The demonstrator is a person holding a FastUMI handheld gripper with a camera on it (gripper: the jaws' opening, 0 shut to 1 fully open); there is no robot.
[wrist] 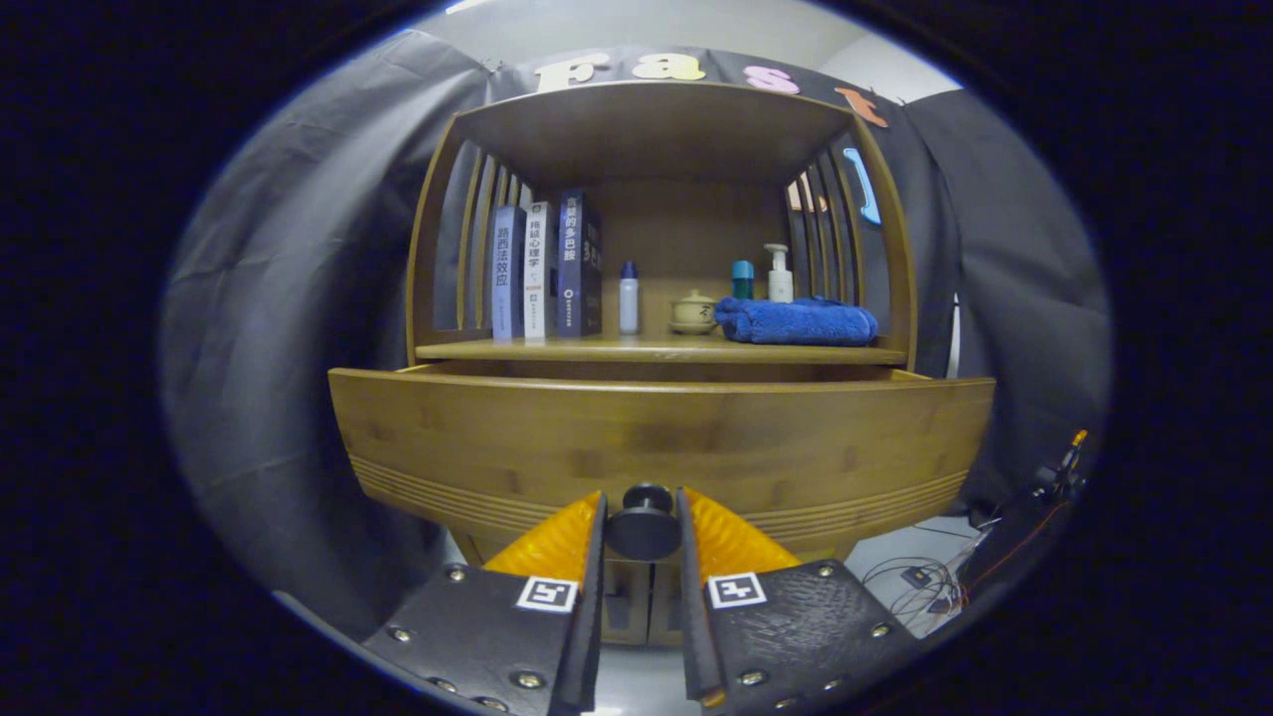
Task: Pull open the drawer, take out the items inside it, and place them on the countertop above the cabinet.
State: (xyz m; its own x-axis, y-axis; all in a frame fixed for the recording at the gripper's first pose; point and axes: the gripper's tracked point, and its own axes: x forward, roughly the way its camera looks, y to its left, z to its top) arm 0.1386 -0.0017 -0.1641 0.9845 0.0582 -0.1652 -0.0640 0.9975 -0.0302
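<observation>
Now the tongs [643,527] clamp the round knob [643,524] of the wooden drawer [656,438], which stands pulled out; just beyond lies the surface [597,349] with books [545,268] and a blue towel [796,321].

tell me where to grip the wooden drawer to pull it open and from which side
Grip the round dark knob low on the bamboo drawer front, coming straight at it from the front. It stands out from the flat panel, so the gripper fingers close on its two sides, as they do now. The drawer looks partly pulled out.
</observation>
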